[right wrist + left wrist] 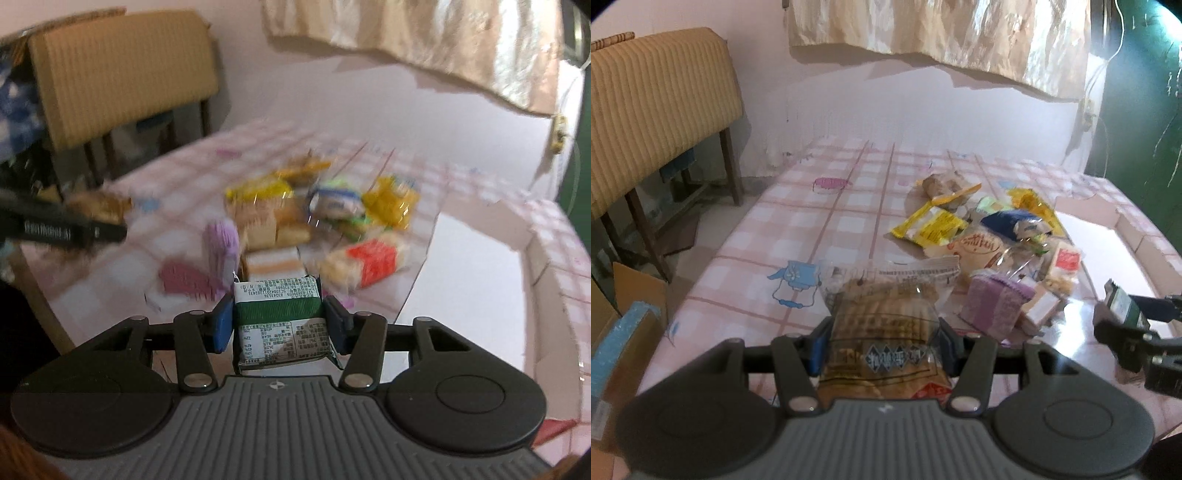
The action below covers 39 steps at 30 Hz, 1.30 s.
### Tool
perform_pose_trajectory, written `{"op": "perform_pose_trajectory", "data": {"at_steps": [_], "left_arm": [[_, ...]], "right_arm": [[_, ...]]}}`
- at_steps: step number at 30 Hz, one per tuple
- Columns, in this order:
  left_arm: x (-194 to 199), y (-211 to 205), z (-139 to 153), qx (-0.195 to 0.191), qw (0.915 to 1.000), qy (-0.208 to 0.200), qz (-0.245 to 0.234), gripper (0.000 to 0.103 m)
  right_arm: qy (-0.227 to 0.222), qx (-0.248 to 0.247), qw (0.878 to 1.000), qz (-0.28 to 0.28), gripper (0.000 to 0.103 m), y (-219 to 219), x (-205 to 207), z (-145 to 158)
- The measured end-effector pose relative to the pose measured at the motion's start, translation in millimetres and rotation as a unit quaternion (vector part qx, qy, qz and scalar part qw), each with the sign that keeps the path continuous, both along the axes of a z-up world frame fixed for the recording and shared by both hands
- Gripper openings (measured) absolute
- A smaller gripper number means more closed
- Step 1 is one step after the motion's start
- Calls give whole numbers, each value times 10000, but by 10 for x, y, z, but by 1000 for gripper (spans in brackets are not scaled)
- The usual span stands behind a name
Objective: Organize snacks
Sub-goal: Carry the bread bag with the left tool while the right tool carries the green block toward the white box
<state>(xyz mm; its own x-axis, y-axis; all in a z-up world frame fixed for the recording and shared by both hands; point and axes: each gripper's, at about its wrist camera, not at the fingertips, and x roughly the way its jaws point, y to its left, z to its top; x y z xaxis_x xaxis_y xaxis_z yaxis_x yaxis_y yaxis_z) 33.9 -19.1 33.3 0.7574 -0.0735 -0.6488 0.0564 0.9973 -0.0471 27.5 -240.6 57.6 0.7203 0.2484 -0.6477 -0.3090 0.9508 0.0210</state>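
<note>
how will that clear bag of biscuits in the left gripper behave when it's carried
Probably floppy: the biscuit bag is thin clear film, and its free top edge looks crumpled. Likely light, and the contents probably fragile. The left gripper pinches its sides, so the glossy film might slip.

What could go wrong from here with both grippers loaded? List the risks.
1. The left gripper pinches a clear-wrapped biscuit pack by its sides; squeezing may crush the biscuits or the slick wrapper may slip.
2. The right gripper holds a small green-and-white packet; that view is motion-blurred, so a fast swing could clip the snack pile.
3. The right gripper also shows near the pile in the left view, so the two could collide.
</note>
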Motion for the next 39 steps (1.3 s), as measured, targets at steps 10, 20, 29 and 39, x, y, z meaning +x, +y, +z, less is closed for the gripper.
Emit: {"op": "perform_pose_trajectory", "data": {"at_steps": [10,20,29,39], "left_arm": [[-178,-291,323,83,9988,-417,-260,55],[-116,-771,539,-41,9953,-610,-753,55],[81,-1334,638,-23,9898,-705,-1241,55],[380,-1931,684,53,9851,-744,-1551,55]], "right_arm": [[-424,221,9961,-735,63,-152,-247,408],[-693,245,9876,-1385,63,-527,-383,608],[-727,271,9780,-1936,63,-968,-312,670],[-730,237,9687,-2359,63,-1428,-49,649]]}}
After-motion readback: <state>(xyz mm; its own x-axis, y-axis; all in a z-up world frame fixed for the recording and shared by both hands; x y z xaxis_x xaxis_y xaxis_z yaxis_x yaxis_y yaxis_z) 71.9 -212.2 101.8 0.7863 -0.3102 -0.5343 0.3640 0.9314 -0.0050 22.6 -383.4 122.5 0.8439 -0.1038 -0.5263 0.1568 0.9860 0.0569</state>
